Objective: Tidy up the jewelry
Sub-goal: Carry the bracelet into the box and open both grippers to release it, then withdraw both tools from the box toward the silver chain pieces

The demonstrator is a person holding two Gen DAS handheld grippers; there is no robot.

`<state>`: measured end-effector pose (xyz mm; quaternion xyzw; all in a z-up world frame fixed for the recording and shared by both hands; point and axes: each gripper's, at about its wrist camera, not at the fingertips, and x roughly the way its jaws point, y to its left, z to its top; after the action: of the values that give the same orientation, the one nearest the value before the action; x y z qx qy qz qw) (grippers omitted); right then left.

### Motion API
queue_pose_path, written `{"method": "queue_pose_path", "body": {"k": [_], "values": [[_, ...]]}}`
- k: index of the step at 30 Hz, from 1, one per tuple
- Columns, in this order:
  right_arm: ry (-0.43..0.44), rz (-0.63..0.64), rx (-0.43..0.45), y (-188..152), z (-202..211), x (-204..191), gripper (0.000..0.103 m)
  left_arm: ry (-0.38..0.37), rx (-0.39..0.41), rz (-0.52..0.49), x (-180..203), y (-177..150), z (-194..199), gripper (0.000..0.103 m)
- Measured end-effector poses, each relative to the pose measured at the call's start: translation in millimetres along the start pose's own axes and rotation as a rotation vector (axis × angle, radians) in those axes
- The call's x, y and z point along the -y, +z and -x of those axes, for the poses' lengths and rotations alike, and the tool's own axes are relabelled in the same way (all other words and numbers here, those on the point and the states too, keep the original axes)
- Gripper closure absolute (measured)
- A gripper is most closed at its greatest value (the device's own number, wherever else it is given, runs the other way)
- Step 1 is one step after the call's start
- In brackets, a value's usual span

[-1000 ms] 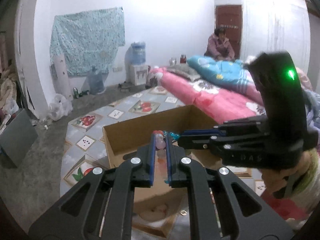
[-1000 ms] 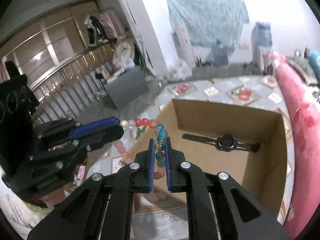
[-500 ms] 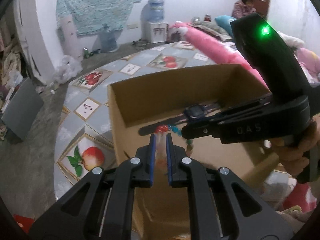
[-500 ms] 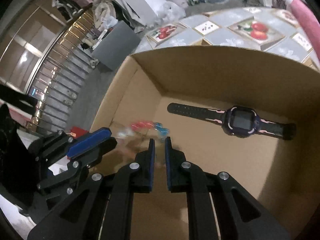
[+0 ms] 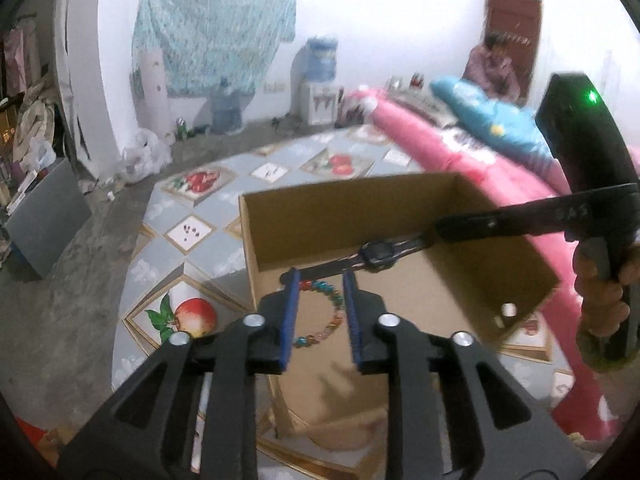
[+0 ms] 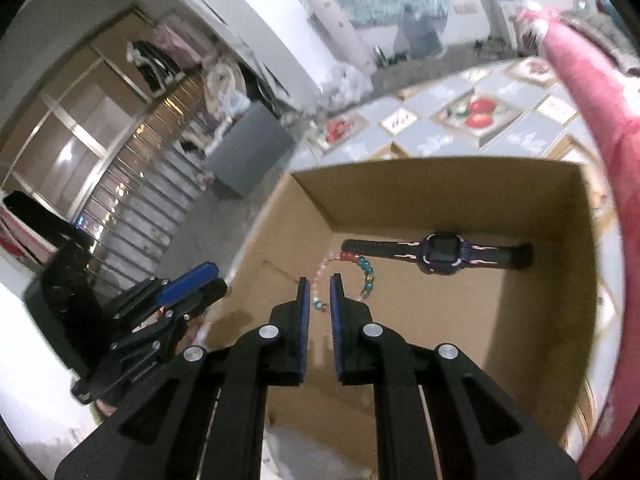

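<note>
A coloured bead bracelet (image 5: 329,312) lies loose on the floor of an open cardboard box (image 5: 360,216), also in the right wrist view (image 6: 362,276). A dark purple watch (image 6: 440,249) lies flat beside it, its strap shows in the left wrist view (image 5: 376,254). My left gripper (image 5: 320,312) is open above the bracelet, holding nothing. My right gripper (image 6: 320,300) is open, narrow gap, above the bracelet's near edge, empty. The right gripper also shows in the left wrist view (image 5: 520,220) over the box; the left gripper shows at the box's left in the right wrist view (image 6: 188,280).
The box (image 6: 560,208) stands on a fruit-patterned mat (image 5: 192,316) on a concrete floor. A pink bed (image 5: 480,164) runs along the right. A grey panel (image 5: 44,216) leans at the left. A person (image 5: 494,68) sits at the far end.
Both grippers held the bracelet a second ago, lowered it into the box and opened. The bracelet now lies on the box floor. Both grippers have pulled up and back.
</note>
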<state>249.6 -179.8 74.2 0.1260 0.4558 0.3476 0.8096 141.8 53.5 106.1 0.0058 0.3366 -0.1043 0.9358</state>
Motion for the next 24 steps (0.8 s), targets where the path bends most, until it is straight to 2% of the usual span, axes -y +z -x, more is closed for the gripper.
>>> {"method": "queue_pose_path", "body": {"k": [2,4,6,9,14,20,22,24], "values": [[0.011,0.015,0.060,-17.7,34.6,-7.7,0.089,-0.027,0.053,-0.014,5.7,-10.4,24.4,0.070],[0.019,0.034,0.107,-35.6,61.2,-13.5,0.079,-0.056,0.088,-0.018,10.1,-23.9,44.2,0.060],[0.028,0.049,0.156,-60.1,86.9,-16.2,0.069,-0.077,0.100,-0.019,13.8,-35.7,55.4,0.054],[0.024,0.034,0.179,-97.4,106.4,-9.8,0.068,-0.094,0.103,-0.017,17.6,-60.1,68.5,0.046],[-0.061,-0.080,0.137,-158.3,97.2,21.6,0.068,-0.095,0.054,-0.002,23.4,-102.6,62.9,0.044],[-0.052,-0.277,0.044,-203.8,65.9,62.8,0.068,-0.118,-0.063,0.027,33.9,-138.3,28.7,0.044],[-0.078,-0.289,0.013,-213.5,56.2,65.7,0.068,-0.131,-0.087,0.028,38.5,-146.1,19.9,0.044],[-0.151,-0.247,-0.008,-217.3,49.9,61.0,0.069,-0.137,-0.102,0.011,45.5,-150.6,11.5,0.043]]}}
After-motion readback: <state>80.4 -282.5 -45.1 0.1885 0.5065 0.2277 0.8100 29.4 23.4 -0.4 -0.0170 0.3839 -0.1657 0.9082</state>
